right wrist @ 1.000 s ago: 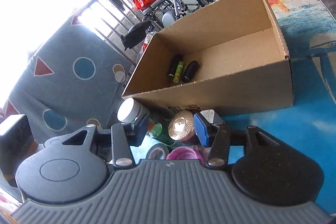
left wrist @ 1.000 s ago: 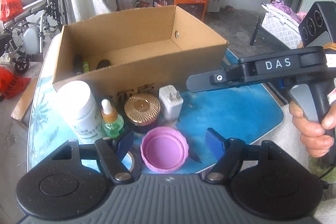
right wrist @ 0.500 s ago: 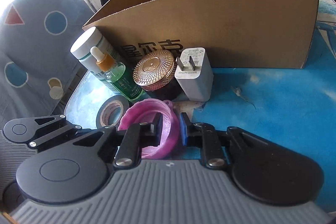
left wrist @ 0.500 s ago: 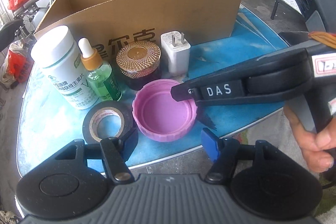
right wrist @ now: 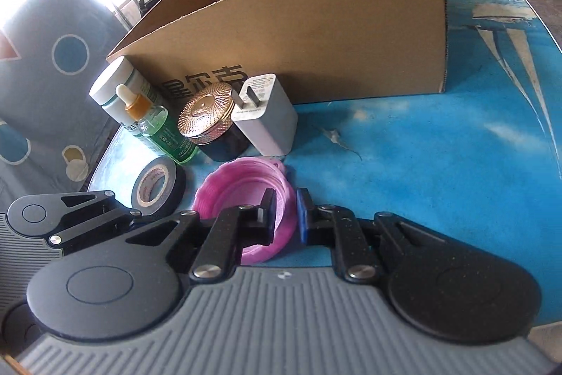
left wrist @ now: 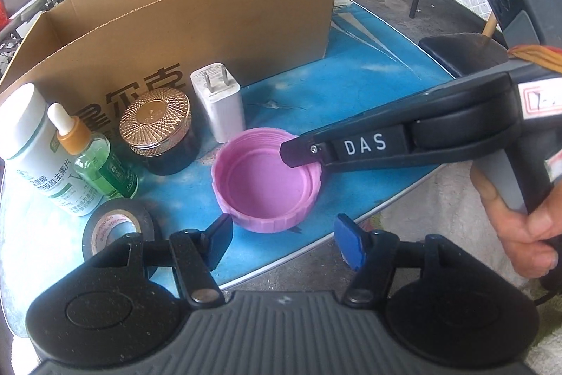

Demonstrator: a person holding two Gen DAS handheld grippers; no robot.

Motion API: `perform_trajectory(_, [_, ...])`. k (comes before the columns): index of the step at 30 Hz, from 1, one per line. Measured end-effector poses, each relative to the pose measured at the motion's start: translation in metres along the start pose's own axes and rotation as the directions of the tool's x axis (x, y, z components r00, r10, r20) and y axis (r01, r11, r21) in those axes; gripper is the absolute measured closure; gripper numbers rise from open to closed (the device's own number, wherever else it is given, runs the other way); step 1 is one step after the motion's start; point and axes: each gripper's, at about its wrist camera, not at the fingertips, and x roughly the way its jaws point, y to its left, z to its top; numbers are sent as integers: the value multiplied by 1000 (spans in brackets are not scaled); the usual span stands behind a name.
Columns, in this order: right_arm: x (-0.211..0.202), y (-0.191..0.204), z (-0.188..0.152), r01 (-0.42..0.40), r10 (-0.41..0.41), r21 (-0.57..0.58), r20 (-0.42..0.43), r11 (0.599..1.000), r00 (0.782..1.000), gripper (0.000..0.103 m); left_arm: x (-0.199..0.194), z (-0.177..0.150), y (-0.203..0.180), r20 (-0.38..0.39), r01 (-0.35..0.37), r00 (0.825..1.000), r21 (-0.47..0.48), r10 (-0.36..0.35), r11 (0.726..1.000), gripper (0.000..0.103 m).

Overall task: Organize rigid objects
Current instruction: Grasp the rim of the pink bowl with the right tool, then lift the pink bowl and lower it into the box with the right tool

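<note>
Right tongs [right wrist: 285, 217] clamped narrow on the wall of the pink lid [right wrist: 246, 195], one finger inside the rim and the blue pad outside, low centre of the right wrist view. Pinching the thin wall rather than spanning the whole lid probably suits so wide and shallow a piece. In the left wrist view, the same tongs entering from the right edge, tip resting over the lid's right rim, a hand [left wrist: 520, 220] wrapped round the grip at lower right.

Left tongs [left wrist: 282, 239] half spread and empty, poised just below the lid at bottom centre of the frame, touching nothing; likely standing by to steady or to take a neighbour next.

Lid open side up on the blue worktop [left wrist: 368, 86], near its front edge. Behind it, in a row against the front wall of the cardboard box [left wrist: 210, 23]: white pill bottle [left wrist: 35, 146] at far left, green dropper bottle [left wrist: 95, 164], dark jar with gold cap [left wrist: 158, 129], white charger [left wrist: 217, 101] standing with prongs up. Black tape roll [left wrist: 116, 227] flat at lower left, just beside the left finger. Lined up close to the box, presumably for short lifts over its wall.

Box open at the top, its floor hidden from both views. Next, by the look of it: lid up and over the box wall.
</note>
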Motion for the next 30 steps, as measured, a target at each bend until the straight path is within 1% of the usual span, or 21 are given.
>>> perform_trajectory(2, [-2,-3,-1,0,0,5,7,1000,1000,92,1,3,-2,-3,-7,1000,3,7,1000,37])
perform_trajectory(4, [-3,-4,-2,-4,4,5,11,1000,1000,91,2,5,-3,0,-22,1000,8,22,1000,32])
perform_trajectory(6, [-2,-4,-3,-8,8,3,13,1000,1000,90,6,6,-3,-3,-43,999,14,43,999,30])
perform_trajectory(12, [1,-4,-3,-17,17,-7,12,1000,1000,90,19,14,-3,-16,-84,996,36,85,996,30])
perform_trajectory(16, [2,-7,-3,-30,30,1,17,1000,999,90,20,18,-3,-4,-86,996,40,86,995,31])
perform_trajectory(18, [3,-8,-3,-32,32,4,20,999,999,90,20,18,-5,3,-98,995,49,98,994,31])
perform_trajectory(25, [-3,-10,-5,-34,33,16,28,999,999,89,14,18,-13,21,-112,994,76,110,991,32])
perform_trajectory(30, [-21,-9,-7,-27,26,22,61,999,998,89,-1,17,-20,56,-111,993,85,106,990,32])
